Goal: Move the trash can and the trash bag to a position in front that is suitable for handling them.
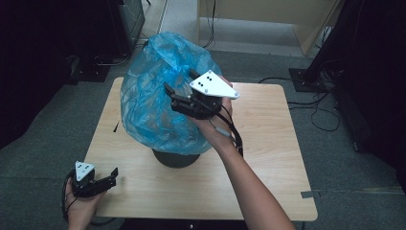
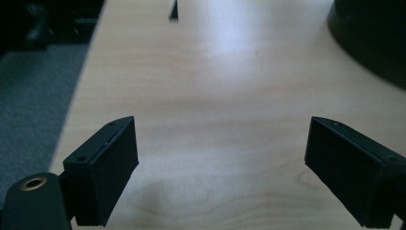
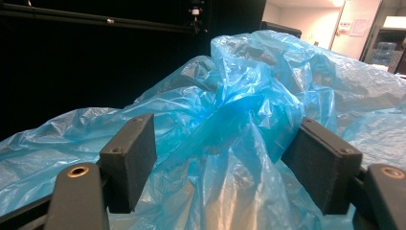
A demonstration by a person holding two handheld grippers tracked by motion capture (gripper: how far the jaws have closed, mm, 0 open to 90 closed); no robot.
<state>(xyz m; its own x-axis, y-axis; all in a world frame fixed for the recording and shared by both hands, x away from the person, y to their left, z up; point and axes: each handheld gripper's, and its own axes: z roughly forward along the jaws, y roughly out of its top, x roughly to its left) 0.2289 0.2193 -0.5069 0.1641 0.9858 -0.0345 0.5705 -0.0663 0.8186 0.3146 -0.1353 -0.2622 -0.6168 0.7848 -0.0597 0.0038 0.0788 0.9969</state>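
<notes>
Draped over a dark round bin point(image 1: 175, 158) that stands near the middle of the pale wooden worktop point(image 1: 268, 143), a crumpled, translucent blue plastic bag point(image 1: 153, 105) is seen billowing well above the bin's rim, with only the bin's lower part left uncovered. The right tongs point(image 1: 178, 85) are held against the upper right flank of the bag, and in the right gripper view their jaws are spread, with a bunched ridge of the blue film point(image 3: 239, 124) lying between them; the right-hand pad appears to touch the film, but no pinch is made. The left tongs point(image 1: 114, 172) are kept low at the near left corner of the worktop, well apart from the bag, and in the left gripper view their jaws are spread over bare wood with nothing between them. The bag is judged to be only loosely seated on the bin, so several things could go wrong from here. If the jaws are closed on too thin a fold, the slick film could slide out; if too much is gathered and pulled, the thin plastic could be stretched or torn. A sideways tug could lift the bag off the far rim, which is hidden from view, or the light bin could be tipped or dragged, since it is steadied by nothing.
</notes>
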